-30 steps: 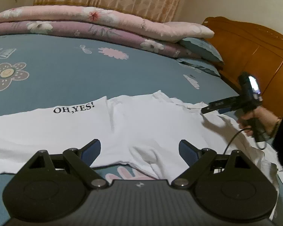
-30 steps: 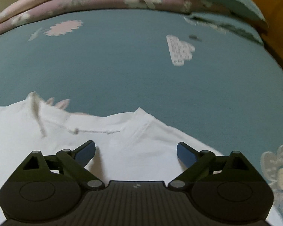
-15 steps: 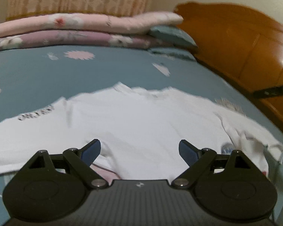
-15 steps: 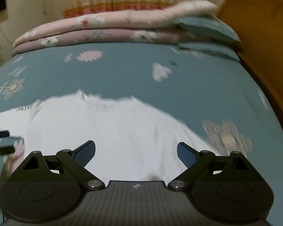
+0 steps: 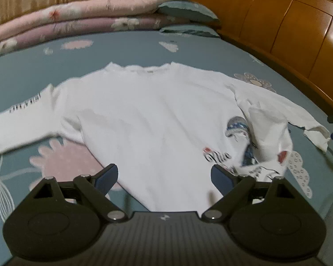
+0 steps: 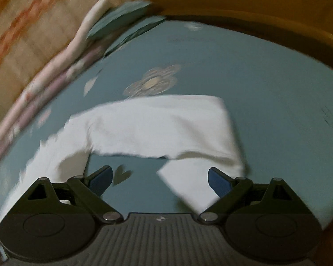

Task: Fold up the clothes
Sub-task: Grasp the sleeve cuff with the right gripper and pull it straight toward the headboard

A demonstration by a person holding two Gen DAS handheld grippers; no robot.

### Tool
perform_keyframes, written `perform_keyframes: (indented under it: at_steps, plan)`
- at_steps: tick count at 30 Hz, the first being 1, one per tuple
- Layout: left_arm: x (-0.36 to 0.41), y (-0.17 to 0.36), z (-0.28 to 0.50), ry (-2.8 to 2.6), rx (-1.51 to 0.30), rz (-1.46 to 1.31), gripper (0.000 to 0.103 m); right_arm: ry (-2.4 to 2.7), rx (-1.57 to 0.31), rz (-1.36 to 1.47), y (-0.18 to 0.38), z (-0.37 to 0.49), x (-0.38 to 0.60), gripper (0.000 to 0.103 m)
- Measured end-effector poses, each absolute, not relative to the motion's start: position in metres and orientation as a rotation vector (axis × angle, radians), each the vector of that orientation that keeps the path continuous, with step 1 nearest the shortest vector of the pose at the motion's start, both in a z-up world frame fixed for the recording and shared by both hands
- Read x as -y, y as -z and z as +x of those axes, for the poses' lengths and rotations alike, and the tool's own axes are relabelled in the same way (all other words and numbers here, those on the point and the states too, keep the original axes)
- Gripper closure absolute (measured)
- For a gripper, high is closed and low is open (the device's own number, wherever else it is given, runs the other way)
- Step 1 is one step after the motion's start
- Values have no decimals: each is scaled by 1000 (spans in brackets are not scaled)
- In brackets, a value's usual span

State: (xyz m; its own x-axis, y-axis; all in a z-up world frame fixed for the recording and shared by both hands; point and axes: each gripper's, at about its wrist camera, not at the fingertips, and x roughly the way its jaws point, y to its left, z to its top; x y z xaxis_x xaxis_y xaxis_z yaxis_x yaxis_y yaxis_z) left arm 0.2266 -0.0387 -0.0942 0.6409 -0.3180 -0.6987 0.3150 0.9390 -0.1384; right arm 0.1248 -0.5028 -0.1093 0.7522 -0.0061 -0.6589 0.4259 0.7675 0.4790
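- Lying spread on the bed: white shirt, one sleeve folded over.
- My left gripper stood wide open, empty.
- My right gripper stood wide open, empty.

White sleeve on the blue bedsheet, seen past spread-apart fingers.

The right gripper is empty, its jaws wide apart over the sheet. The white shirt lies at centre, its sleeve end bending toward five o'clock; folded quilts blur at ten o'clock.
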Motion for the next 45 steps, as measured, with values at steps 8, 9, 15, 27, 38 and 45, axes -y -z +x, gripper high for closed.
perform_keyframes:
  at_steps: [8,9,15,27,38,45]
  plan:
    - [65,85,214,383,-810,-11,12,295,-605,930,151,96,551,11]
    - [69,84,214,388,-808,-7,12,300,-613,908,153,97,549,15]
    - [87,80,215,410,-808,28,12,335,-677,598,153,125,526,48]
    - [85,79,208,414,-812,14,12,342,-630,152,99,172,481,88]
    - [63,82,206,384,-820,-33,12,-23,-685,217,103,249,417,83]
    - [57,85,209,382,-826,-55,12,15,-640,308,99,202,438,76]
